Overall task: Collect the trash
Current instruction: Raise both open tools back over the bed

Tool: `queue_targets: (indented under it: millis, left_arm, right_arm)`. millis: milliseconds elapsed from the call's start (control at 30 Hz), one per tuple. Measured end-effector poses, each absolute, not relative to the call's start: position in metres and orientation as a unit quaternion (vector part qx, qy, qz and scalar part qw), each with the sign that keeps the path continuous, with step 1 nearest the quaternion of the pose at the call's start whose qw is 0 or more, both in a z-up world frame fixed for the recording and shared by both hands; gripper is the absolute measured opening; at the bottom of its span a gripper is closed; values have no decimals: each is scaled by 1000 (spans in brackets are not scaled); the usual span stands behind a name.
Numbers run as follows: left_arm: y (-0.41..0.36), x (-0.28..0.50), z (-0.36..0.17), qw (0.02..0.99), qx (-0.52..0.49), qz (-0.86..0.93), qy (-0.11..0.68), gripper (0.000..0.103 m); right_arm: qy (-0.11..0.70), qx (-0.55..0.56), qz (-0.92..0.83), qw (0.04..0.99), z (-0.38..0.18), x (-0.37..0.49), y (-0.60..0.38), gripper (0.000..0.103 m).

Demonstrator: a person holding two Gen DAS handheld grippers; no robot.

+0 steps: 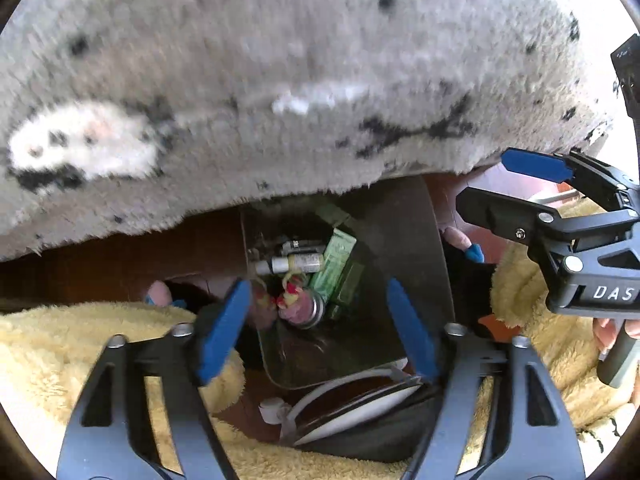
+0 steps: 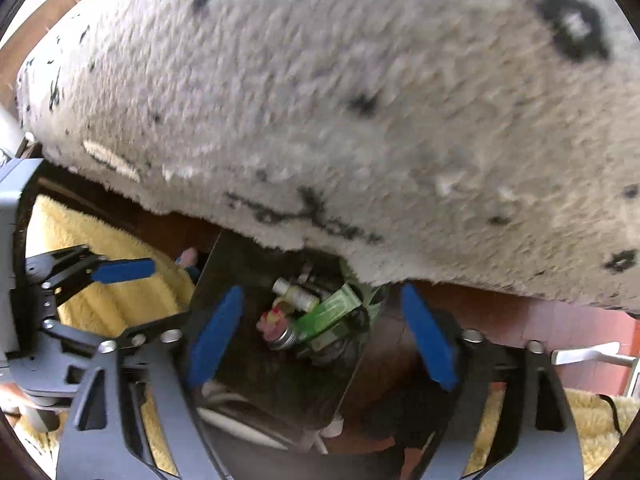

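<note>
Both tongs are hanging over a dark, glossy bin whose mouth is facing up between the person's knees, just below the edge of a shaggy grey rug. The left tongs are standing spread wide with nothing between the blue pads, and the right tongs are likewise spread and empty, both pointing steeply down into the opening. The trash is lying at the bottom of the bin: a green carton is leaning across the heap, a small white tube is resting just beside it, a round metal lid or can end is sitting below them, and a crumpled pink and yellow wrapper is touching it. All of this is looking light. The carton is probably crushing easily, so it is best taken across its flat faces near the middle; the tube is likely rolling and slipping, so a pinch across its body is safer than at the cap; the wrapper is soft and catching anywhere. The bin itself is looking like thin, flexible sheet with a slick surface, so its rim is the sensible place to pinch, gently, since the wall is probably bending inward. Fluffy yellow fabric is lying on either side.
</note>
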State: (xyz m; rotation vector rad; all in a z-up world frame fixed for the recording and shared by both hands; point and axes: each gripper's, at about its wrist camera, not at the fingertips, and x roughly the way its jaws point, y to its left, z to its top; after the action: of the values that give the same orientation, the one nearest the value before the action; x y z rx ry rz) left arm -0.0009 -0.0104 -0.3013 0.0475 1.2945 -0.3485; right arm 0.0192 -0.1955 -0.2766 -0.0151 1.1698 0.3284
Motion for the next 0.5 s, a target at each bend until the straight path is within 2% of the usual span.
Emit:
queue_targets:
  millis: [100,167,500]
  left_arm:
    - [-10,-2,-285,794,30,-163,584,84]
    - [-8,-3,-273,802,36,-163,573,86]
    - [5,7,-196,854,36,-152,497,87]
  right_arm:
    - [540,9,147,828,-265,20,-204,86]
    - [530,15,146,835,-252,21,-212,86]
    - [451,26,160,878,-184,29,-222,89]
